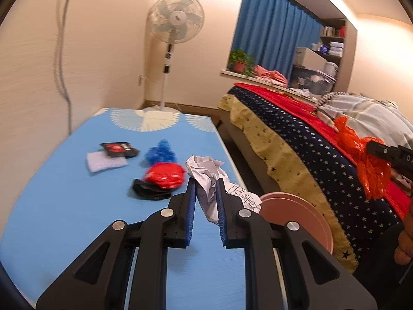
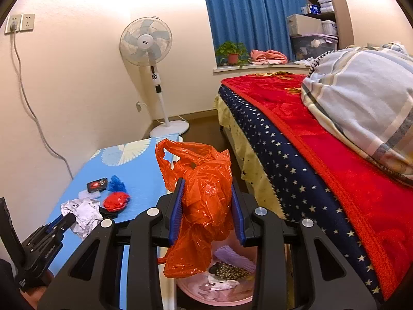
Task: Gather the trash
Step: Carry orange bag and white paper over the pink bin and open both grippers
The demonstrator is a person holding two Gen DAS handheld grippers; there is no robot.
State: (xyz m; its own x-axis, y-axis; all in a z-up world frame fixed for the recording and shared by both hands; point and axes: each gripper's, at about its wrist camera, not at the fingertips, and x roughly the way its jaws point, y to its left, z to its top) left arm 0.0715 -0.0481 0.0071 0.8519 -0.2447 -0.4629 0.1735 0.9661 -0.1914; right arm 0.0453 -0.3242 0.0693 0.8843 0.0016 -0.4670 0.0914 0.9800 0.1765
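Over pink bin (image 2: 196, 293), right tool (image 2: 207, 209) pinching orange bag (image 2: 206, 196); left tool (image 1: 205, 201) pinching crumpled paper (image 1: 206, 173) (off surface (image 1: 77, 206)); next: release w/ care

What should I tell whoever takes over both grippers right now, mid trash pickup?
Left gripper: shut on the crumpled paper, just above the blue table.
Right gripper: shut on the orange plastic bag, hanging over the pink bin.
Done: some trash already lies in the bin.
Left: drop both held items, then the red wrapper, blue wad, black piece, dark packet and white pad.
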